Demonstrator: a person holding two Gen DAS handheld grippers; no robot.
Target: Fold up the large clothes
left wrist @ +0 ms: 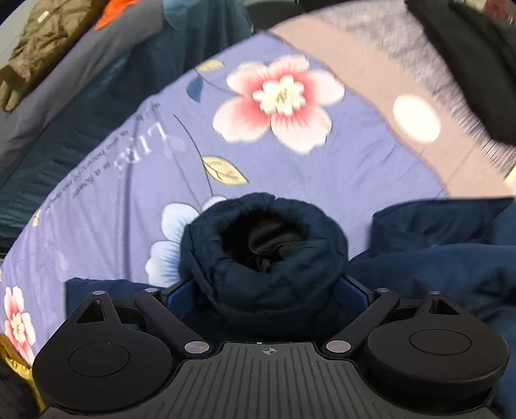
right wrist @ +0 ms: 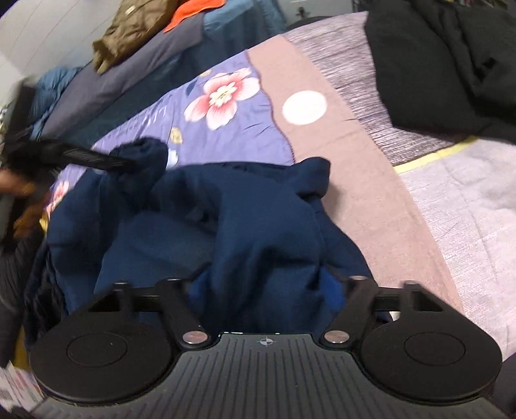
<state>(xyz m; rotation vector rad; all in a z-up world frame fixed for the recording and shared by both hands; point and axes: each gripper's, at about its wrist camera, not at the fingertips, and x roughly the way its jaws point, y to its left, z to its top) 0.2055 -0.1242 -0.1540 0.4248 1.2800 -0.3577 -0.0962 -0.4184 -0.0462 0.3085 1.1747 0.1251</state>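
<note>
Floral bedspread (left wrist: 135, 180); both hand-held grippers (left wrist: 267, 290) (right wrist: 267, 283) clamping navy jacket (right wrist: 200, 225).

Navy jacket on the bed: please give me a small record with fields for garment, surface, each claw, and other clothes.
garment: navy jacket, crumpled, not yet folded
surface: floral bedspread
left claw: shut on sleeve cuff, cuff opening facing the camera
right claw: jacket fabric lies between its fingers; grip unclear
other clothes: black garment at far right; olive garment at far left, on a grey surface
</note>
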